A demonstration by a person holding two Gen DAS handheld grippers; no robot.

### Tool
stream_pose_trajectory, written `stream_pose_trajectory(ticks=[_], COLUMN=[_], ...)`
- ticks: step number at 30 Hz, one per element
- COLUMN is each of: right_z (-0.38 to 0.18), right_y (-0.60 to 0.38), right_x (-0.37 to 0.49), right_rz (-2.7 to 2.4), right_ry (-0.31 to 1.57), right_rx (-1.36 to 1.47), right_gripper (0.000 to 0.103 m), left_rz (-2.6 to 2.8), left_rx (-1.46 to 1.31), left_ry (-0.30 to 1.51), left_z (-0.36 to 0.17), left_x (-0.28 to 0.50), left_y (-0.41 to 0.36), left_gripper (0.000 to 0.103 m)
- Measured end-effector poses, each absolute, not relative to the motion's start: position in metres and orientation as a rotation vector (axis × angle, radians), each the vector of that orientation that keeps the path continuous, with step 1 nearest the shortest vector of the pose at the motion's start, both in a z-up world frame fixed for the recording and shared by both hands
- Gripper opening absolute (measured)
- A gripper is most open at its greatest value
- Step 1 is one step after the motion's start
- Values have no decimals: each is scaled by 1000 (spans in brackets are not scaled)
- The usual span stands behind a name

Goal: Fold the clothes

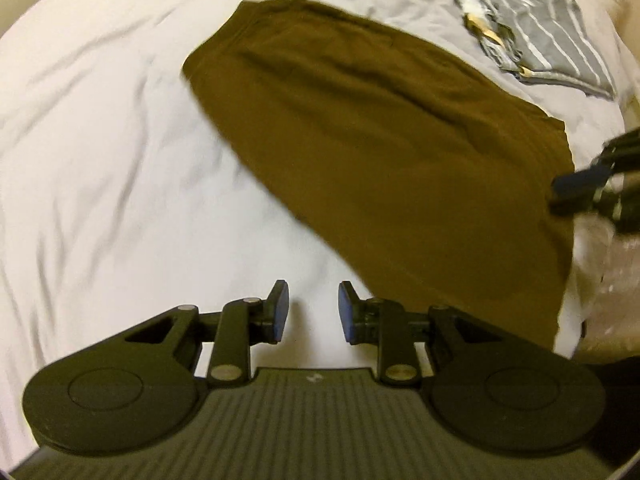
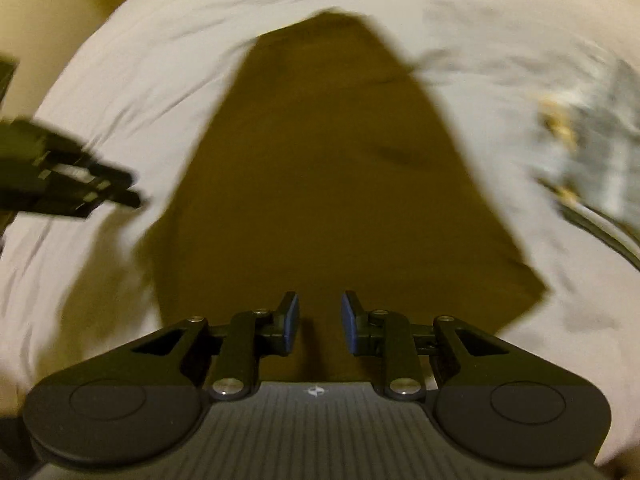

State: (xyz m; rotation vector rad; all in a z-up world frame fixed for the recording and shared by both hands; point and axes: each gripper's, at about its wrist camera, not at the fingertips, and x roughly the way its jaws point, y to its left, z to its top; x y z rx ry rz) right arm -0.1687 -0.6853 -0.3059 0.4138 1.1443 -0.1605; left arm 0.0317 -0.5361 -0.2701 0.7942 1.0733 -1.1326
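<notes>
Both grippers gape empty — left gripper [image 1: 309, 311] beside brown garment [image 1: 360, 128]; right gripper [image 2: 320, 322] over it.

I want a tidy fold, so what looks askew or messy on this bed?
The olive-brown garment lies diagonally across the wrinkled white bedsheet, not squared up. Beyond it, the grey striped cloth sits rumpled with uneven edges. Both the left gripper and right gripper are open, holding nothing.

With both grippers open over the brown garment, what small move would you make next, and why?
Probably lower the right gripper onto the near edge of the olive-brown fabric garment and close on it. Its fingers are open and empty directly above that cloth, while the left gripper hangs open over bare white bedsheet beside the garment.
</notes>
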Motion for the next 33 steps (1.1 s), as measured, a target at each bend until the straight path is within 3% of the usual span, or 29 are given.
stream_pose_trajectory(ticks=[9,19,20,22,27,33], right_z=[-299,-325,-324,-323,-309,-308], right_y=[-596,-554,-556,-564,-593,-639], right_x=[-168,-173,-175,-179,-199,-226], right_rz=[-75,-142,-134,-112,-38,37], right_ry=[1155,1187,1182,1170,1072,935], right_rx=[183,-41,-31,4,193,391], right_gripper=[36,35,31,13,12,12], left_rz=[-1116,-1184,-1185,-1182,-1153,-1101], left_rx=[657,568,558,534,403,254], left_ry=[1096,913,891,847,782,762], left_z=[-285,-299,-299,-299,-303,-314], left_x=[-1,-39,-43,-51,-66,-75], left_y=[-474,-435,-435,-436,-448,-460], left_gripper=[23,26,26,30,43,46])
